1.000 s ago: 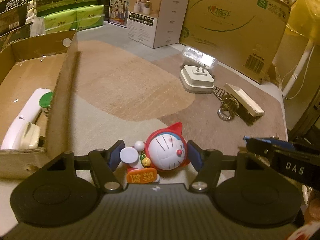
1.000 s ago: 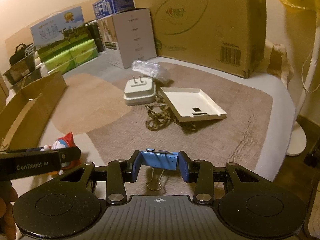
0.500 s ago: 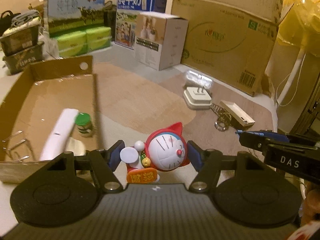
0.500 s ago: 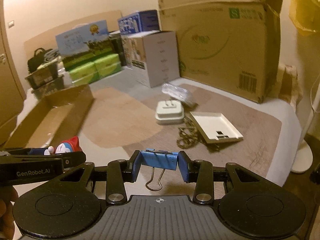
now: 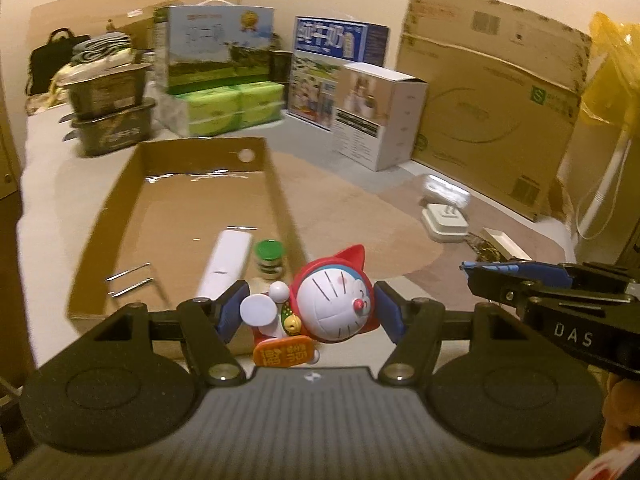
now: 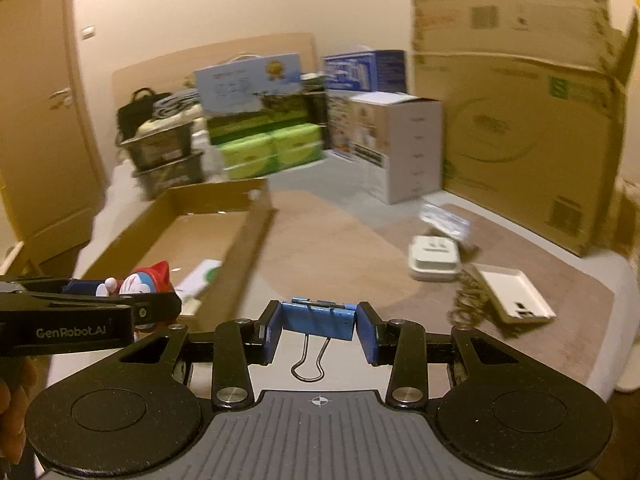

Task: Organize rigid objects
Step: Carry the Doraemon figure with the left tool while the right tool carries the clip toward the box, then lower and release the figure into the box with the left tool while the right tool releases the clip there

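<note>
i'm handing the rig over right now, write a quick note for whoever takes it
Left gripper: jaws shut on the cat figurine, held above the near edge of the cardboard tray.
Right gripper: jaws shut on the blue binder clip, over the mat.
Done: white tube, green-capped jar and metal clips lie in the tray.
Left: drop both held items in the tray, then fetch the white plug adapter, plastic wrapper, chain and flat white box from the mat.

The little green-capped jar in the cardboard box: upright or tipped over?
Upright: the jar stands on the box floor, cap on top.
</note>
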`<state>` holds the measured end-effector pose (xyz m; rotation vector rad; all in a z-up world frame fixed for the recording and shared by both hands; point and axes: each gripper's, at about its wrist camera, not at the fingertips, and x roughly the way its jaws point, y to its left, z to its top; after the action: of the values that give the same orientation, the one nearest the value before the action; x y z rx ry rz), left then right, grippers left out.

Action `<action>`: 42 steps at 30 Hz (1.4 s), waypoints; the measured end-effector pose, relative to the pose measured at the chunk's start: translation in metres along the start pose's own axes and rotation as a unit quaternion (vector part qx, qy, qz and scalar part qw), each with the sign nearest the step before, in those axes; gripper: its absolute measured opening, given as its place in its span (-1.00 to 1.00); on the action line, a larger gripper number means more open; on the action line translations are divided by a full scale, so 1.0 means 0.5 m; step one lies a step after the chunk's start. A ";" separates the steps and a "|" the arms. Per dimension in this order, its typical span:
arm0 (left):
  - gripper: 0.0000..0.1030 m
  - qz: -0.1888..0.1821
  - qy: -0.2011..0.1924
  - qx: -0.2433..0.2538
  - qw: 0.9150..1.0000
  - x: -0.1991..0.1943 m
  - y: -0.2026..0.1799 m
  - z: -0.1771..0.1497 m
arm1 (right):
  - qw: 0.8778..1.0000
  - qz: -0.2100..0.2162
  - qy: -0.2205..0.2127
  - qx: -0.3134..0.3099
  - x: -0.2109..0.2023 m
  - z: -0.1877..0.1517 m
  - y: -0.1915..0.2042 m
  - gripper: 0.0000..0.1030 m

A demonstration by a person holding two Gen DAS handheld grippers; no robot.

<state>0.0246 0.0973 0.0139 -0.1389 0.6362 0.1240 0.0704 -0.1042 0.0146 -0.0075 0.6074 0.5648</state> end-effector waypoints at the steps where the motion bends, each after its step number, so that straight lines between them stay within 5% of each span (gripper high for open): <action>1: 0.25 0.003 -0.001 -0.003 1.000 -0.005 0.009 0.000 | 1.000 0.006 -0.001 -0.005 0.001 0.002 0.010 -0.22; 23: 0.25 0.052 -0.011 -0.034 0.998 -0.026 0.194 0.032 | 0.993 0.080 0.018 -0.085 0.117 0.056 0.183 -0.22; 42: 0.25 0.063 0.002 -0.007 0.998 0.109 0.290 0.133 | 0.986 0.112 0.041 -0.118 0.300 0.143 0.213 -0.22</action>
<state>0.0840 0.2549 0.0207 -0.1131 0.6478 0.2494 0.1563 0.0731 0.0089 -0.1883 0.6231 0.8551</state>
